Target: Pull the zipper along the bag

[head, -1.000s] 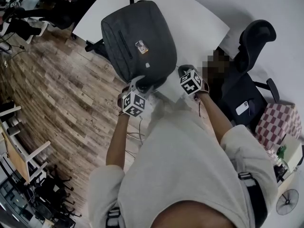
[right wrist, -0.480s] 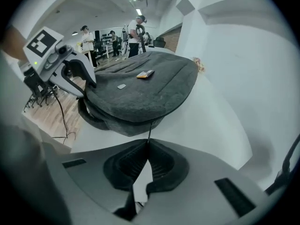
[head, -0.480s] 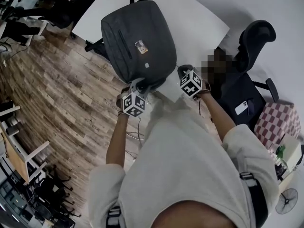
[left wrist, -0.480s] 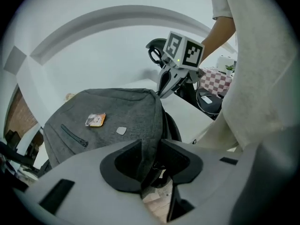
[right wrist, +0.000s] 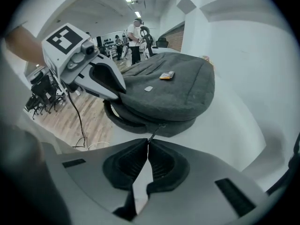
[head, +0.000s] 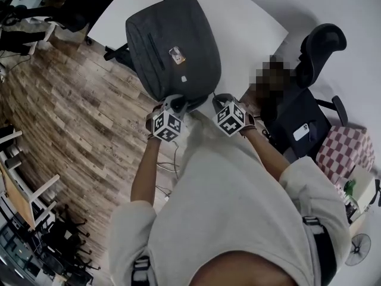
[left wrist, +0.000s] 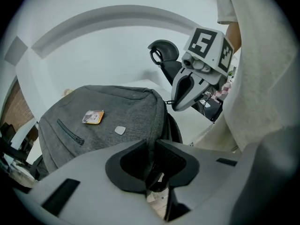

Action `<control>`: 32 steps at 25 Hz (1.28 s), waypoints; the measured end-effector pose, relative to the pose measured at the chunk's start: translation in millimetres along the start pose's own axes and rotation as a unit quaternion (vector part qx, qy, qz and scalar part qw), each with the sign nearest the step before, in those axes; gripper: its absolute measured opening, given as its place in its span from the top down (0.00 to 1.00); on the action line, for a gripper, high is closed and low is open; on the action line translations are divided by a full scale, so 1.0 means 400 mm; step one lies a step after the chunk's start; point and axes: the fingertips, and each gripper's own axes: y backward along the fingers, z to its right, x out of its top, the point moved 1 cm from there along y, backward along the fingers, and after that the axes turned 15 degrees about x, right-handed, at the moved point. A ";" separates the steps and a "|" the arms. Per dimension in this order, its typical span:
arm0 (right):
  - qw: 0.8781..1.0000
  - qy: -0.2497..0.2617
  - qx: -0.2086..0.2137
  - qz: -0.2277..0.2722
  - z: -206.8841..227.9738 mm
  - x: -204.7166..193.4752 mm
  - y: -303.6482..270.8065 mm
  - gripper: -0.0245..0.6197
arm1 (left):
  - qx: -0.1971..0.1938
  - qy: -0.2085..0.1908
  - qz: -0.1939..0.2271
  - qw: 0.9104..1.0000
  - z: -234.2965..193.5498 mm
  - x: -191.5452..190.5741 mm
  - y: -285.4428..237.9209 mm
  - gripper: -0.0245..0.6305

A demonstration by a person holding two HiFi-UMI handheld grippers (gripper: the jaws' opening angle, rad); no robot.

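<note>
A grey backpack (head: 172,40) lies flat on the white table (head: 250,22), its near end toward me. My left gripper (head: 177,104) is at the bag's near left corner. Its jaws are closing, and the bag's fabric edge (left wrist: 152,146) is pinched between the pads. My right gripper (head: 218,101) sits at the bag's near right end, shut on the thin metal zipper pull (right wrist: 155,131), which leads up to the bag's side seam. Each gripper appears in the other's view: the right gripper (left wrist: 177,106) and the left gripper (right wrist: 121,89).
A black office chair (head: 315,58) stands right of the table with a phone (head: 300,133) on its seat. A checkered cloth (head: 345,154) lies further right. A cable (head: 169,168) trails on the wooden floor. People (right wrist: 136,36) stand far off in the room.
The left gripper's jaws have closed in on the bag's near edge. Both grippers have shifted slightly left and toward the bag.
</note>
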 end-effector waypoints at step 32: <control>0.983 -0.044 0.038 0.175 -0.047 0.186 0.043 0.94 | 0.063 0.164 0.065 0.982 -0.059 0.069 0.074 0.80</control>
